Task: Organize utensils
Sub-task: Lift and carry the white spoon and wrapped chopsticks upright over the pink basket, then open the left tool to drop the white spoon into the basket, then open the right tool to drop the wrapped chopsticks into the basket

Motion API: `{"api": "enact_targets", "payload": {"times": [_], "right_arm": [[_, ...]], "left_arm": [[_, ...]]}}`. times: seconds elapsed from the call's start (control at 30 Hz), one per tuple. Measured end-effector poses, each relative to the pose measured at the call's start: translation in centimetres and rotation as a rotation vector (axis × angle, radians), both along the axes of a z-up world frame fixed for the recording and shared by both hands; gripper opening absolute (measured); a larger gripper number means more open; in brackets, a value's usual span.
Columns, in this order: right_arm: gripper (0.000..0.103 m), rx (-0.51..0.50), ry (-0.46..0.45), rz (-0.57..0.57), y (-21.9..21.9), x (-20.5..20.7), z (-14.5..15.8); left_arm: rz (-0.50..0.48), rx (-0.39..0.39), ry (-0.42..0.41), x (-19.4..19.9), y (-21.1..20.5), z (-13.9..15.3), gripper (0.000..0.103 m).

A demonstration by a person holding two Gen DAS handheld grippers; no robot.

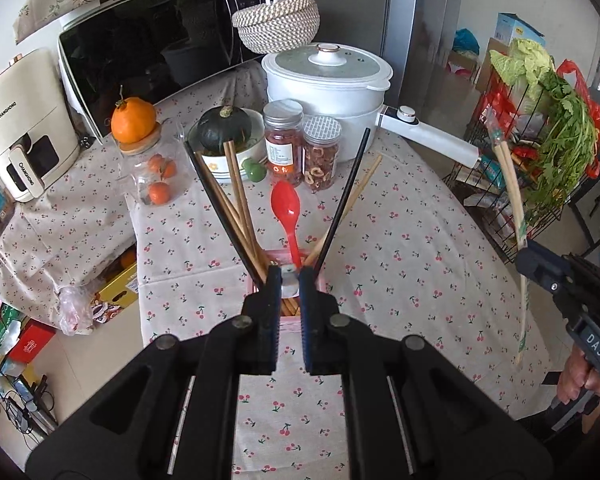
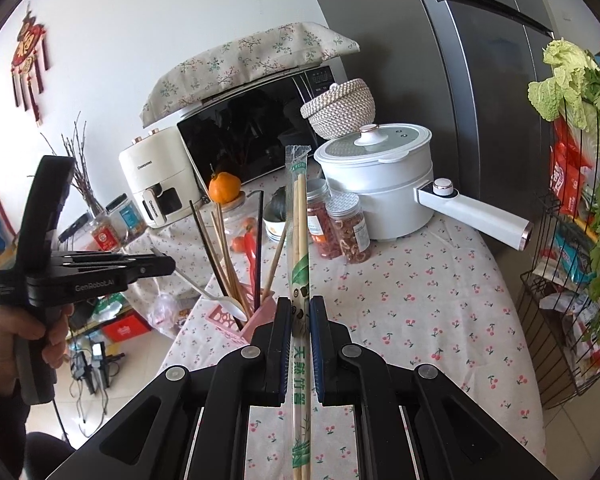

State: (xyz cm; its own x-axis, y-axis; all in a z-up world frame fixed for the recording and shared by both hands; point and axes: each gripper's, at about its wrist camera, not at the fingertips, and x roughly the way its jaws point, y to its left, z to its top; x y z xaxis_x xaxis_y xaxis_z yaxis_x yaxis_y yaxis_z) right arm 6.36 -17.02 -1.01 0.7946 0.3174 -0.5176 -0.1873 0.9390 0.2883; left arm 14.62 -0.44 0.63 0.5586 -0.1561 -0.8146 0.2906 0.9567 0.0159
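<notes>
A pink utensil holder [image 1: 277,257] [image 2: 225,318] stands on the cherry-print tablecloth. In it are brown and black chopsticks [image 1: 236,200] and a red spoon [image 1: 286,204] [image 2: 252,249]. My left gripper [image 1: 290,277] [image 2: 168,266] hangs just over the holder, shut on a white plastic spoon [image 2: 204,290]; the spoon's bowl is down at the holder's rim. My right gripper [image 2: 300,305] [image 1: 526,256] is to the right, above the table. It is shut on a wrapped pair of bamboo chopsticks [image 2: 298,216] [image 1: 512,184] that point up and away.
Behind the holder stand two jars [image 1: 300,148], a pumpkin in a bowl [image 1: 224,128], an orange on a glass jar [image 1: 134,120] and a white pot [image 1: 328,76] with a long handle. A microwave [image 1: 148,52] lines the back. A wire rack of greens [image 1: 548,128] stands off the table's right edge.
</notes>
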Motion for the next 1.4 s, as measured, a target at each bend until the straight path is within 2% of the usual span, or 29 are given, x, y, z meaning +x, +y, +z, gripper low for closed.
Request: {"api": "enact_targets", "payload": {"times": [0.13, 0.23, 0.27, 0.33, 0.47, 0.53, 0.63, 0.8, 0.87, 0.93, 1.0, 1.13, 1.4], "right_arm": [[0.009, 0.013, -0.019, 0.001, 0.2, 0.2, 0.1], [0.009, 0.017, -0.036, 0.006, 0.6, 0.3, 0.3], [0.009, 0.018, -0.042, 0.007, 0.8, 0.3, 0.3], [0.009, 0.027, -0.054, 0.005, 1.0, 0.4, 0.4], [0.009, 0.047, -0.087, -0.008, 1.8, 0.4, 1.1], [0.009, 0.052, -0.116, -0.015, 2.5, 0.5, 1.7], [0.009, 0.048, -0.155, -0.014, 4.3, 1.0, 2.3], [0.009, 0.014, -0.212, -0.011, 8.2, 2.8, 2.4], [0.009, -0.002, -0.249, -0.019, 9.8, 3.6, 2.2], [0.009, -0.029, -0.304, -0.030, 11.3, 4.2, 1.9], [0.009, -0.055, -0.355, -0.045, 12.7, 4.9, 1.4], [0.009, -0.065, -0.415, -0.065, 14.4, 6.5, -0.4], [0.009, -0.068, -0.464, -0.149, 14.7, 9.0, -4.8]], "left_arm": [[0.011, 0.025, 0.056, 1.8, -0.2, -0.9, 0.010], [0.036, -0.045, 0.074, 2.9, 0.1, -1.2, 0.012], [0.050, -0.080, 0.076, 3.1, 0.4, -1.1, 0.017], [0.088, -0.144, 0.061, 3.0, 1.1, -0.8, 0.046], [0.100, -0.180, -0.014, 0.6, 2.0, 0.1, 0.054], [0.113, -0.188, -0.044, -0.9, 2.8, 0.2, 0.071], [0.133, -0.181, -0.067, -2.9, 4.2, 0.0, 0.079], [0.187, -0.164, -0.085, -4.5, 7.3, -2.2, 0.083], [0.226, -0.159, -0.040, -4.2, 8.7, -3.4, 0.083], [0.221, -0.192, 0.011, -3.7, 9.8, -4.0, 0.083], [0.241, -0.201, 0.002, -3.8, 10.9, -4.1, 0.083], [0.245, -0.167, -0.008, -4.4, 12.2, -4.5, 0.083], [0.241, -0.167, 0.013, -4.5, 13.5, -5.3, 0.083]]}}
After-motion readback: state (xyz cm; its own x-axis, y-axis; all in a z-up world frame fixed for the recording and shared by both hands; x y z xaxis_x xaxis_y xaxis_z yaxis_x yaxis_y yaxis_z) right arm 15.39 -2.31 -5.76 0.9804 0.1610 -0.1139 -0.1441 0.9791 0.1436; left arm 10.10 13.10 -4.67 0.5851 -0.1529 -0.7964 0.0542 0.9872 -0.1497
